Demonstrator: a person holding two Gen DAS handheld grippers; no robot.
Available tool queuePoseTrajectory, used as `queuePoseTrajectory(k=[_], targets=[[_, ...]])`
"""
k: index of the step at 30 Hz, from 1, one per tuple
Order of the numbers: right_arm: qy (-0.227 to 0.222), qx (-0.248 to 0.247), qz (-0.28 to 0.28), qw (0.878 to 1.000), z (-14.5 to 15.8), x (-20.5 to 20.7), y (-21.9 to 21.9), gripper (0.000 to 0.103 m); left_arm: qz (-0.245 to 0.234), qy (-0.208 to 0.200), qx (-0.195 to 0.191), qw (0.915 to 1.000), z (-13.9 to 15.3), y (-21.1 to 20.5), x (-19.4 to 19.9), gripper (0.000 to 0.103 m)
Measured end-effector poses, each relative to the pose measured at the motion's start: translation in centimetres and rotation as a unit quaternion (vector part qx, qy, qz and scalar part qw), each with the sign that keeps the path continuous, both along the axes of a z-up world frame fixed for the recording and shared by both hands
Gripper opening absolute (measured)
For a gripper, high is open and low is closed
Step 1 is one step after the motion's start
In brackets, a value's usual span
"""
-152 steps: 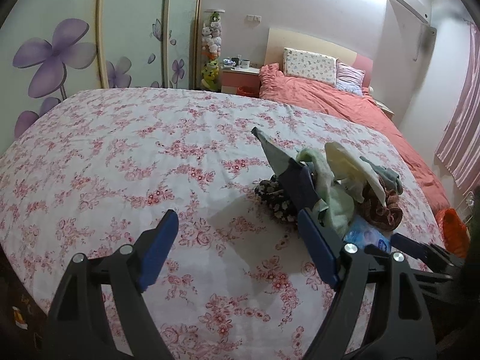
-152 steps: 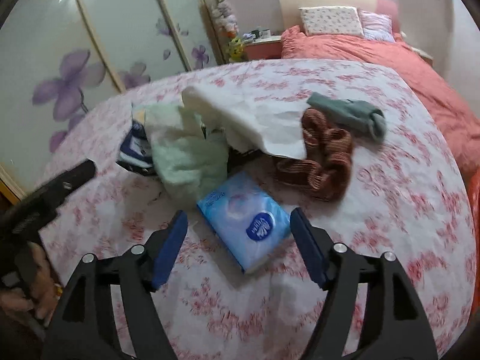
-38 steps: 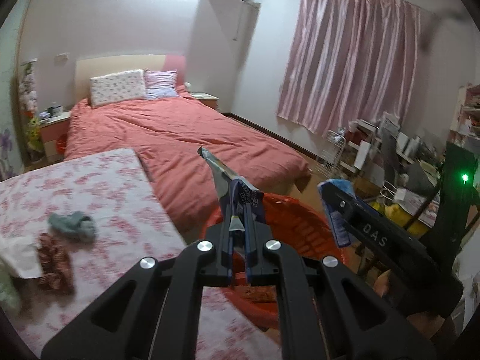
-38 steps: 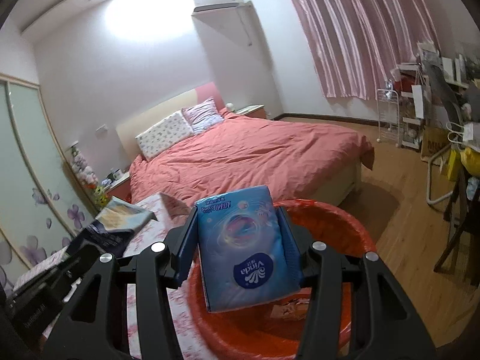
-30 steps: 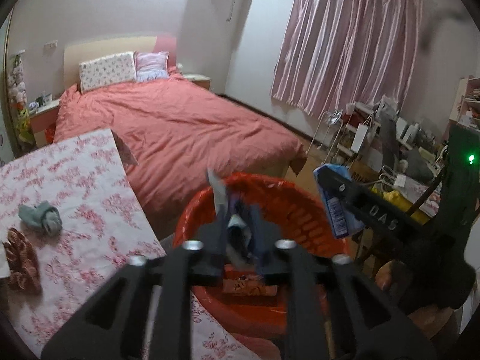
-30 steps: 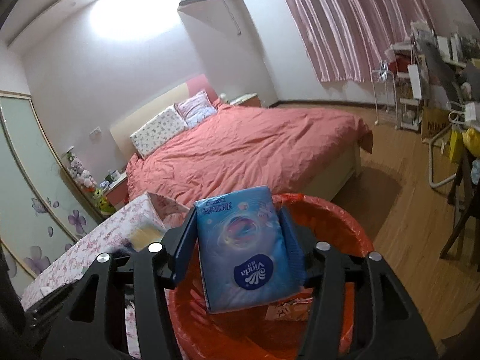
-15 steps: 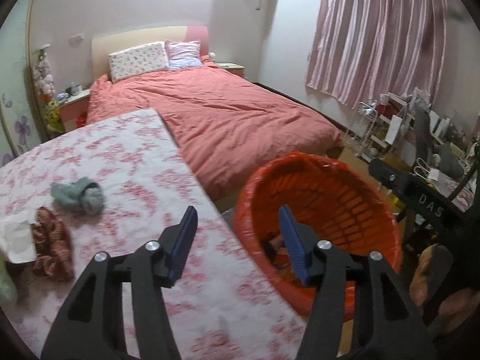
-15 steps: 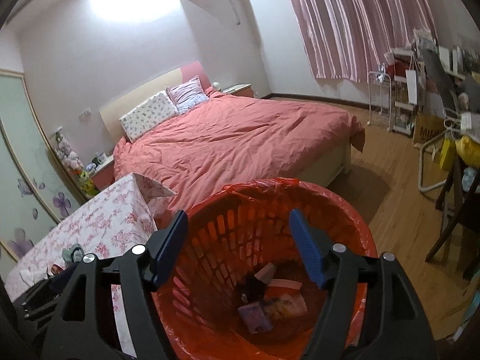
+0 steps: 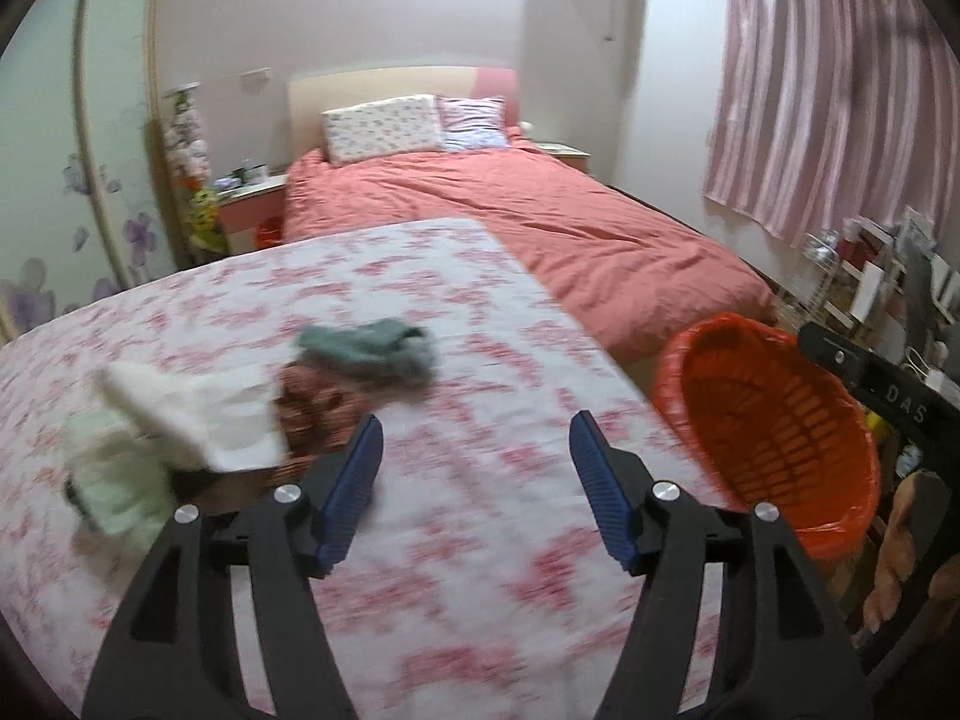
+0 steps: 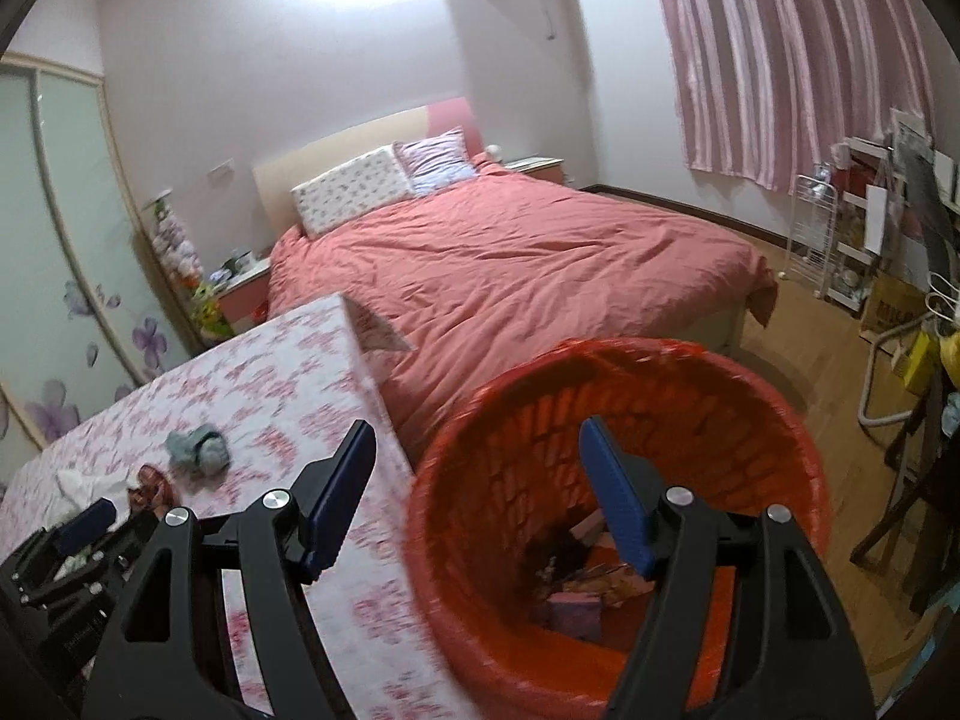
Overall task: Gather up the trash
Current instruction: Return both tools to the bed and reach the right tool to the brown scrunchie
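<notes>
Trash lay at the bottom of the orange basket, which stood just beside the flowered counter. Our right gripper hung over the basket's near rim, its jaws wide apart with nothing between them. Our left gripper pointed over the counter, its jaws having just been opening, also empty. Ahead of it we saw a white cloth, a brown knitted piece and a grey-green bundle lying close together.
</notes>
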State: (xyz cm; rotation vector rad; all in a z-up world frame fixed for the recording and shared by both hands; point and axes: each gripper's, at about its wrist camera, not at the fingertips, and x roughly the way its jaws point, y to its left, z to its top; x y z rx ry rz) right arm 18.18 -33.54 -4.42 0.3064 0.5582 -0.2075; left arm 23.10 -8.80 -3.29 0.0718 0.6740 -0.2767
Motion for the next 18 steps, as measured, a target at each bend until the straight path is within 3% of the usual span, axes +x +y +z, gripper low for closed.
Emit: queuePoseTrajectory(k=[12, 18], targets=[[0.019, -0.005, 0.109, 0.994, -0.2, 1.4, 8.3, 0.069, 0.139, 0.007, -0.002, 0.9903, -0.3, 12.9, -0.7, 0.065], [0.029, -0.011, 0.175, 0.984, -0.2, 3.4, 14.0, 0.064, 0.177, 0.003, -0.004, 0.9842, 0.1, 17.0, -1.2, 0.065]])
